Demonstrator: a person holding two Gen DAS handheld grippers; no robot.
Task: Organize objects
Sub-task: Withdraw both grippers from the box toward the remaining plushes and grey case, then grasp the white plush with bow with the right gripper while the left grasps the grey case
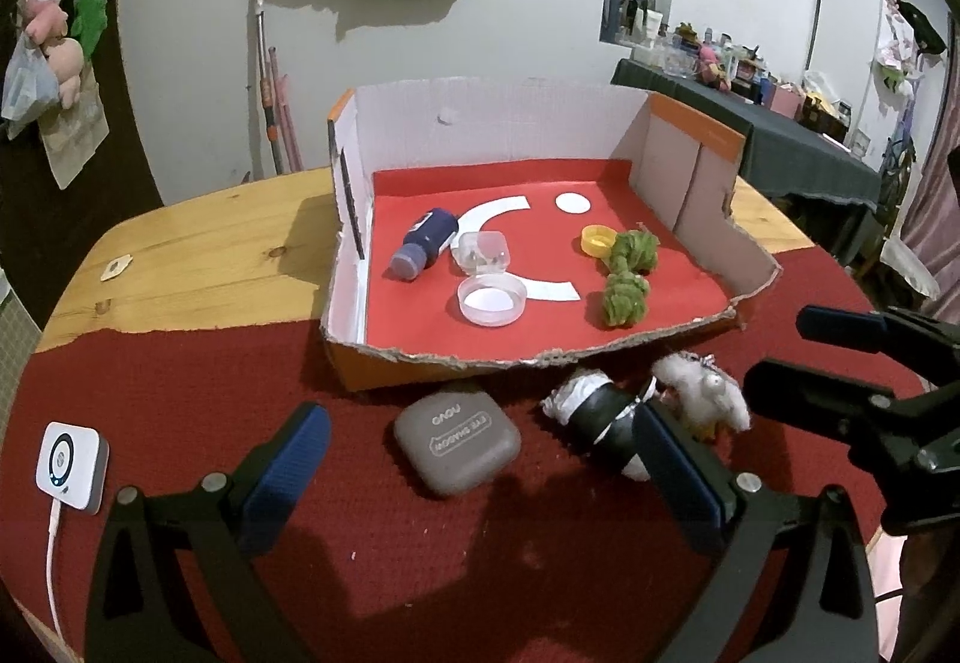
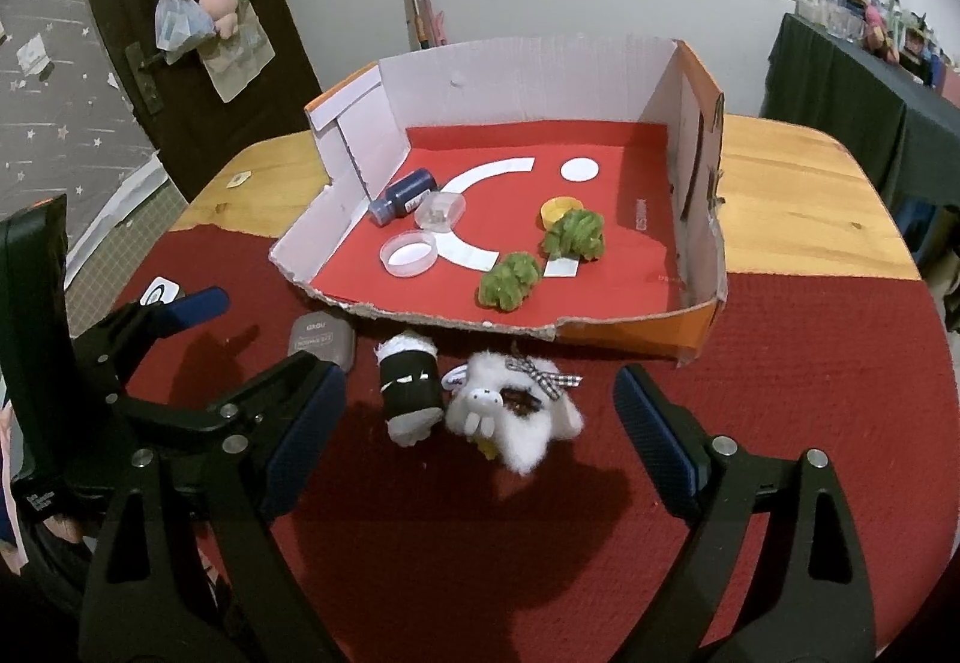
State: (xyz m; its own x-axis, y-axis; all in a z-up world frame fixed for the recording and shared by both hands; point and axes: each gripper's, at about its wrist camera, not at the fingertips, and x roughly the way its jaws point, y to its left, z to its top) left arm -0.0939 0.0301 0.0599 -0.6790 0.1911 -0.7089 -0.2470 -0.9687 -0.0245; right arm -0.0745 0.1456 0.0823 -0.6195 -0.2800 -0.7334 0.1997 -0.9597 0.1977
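Note:
A cardboard box [image 1: 690, 183] [image 2: 699, 183] with a red floor holds a blue bottle [image 1: 423, 243] [image 2: 403, 196], a clear lid [image 1: 492, 299] [image 2: 409, 254], a clear tub [image 1: 483, 252] [image 2: 441, 211], a yellow cap [image 1: 597, 239] [image 2: 555, 212] and a green yarn toy [image 1: 627, 279] [image 2: 540, 261]. In front of the box lie a grey case [image 1: 457, 441] [image 2: 321, 342], a black-and-white roll [image 1: 600, 414] [image 2: 409, 393] and a white plush animal [image 1: 702, 396] [image 2: 510, 414]. My left gripper [image 1: 480, 474] is open around the grey case. My right gripper [image 2: 480, 423] [image 1: 798, 357] is open around the roll and plush.
A red cloth [image 1: 480, 573] [image 2: 810, 363] covers the near part of the wooden table [image 1: 210, 243] [image 2: 798, 183]. A white device with a cable [image 1: 69, 468] [image 2: 157, 294] lies at the left. A dark cluttered table [image 1: 810, 135] stands at the right.

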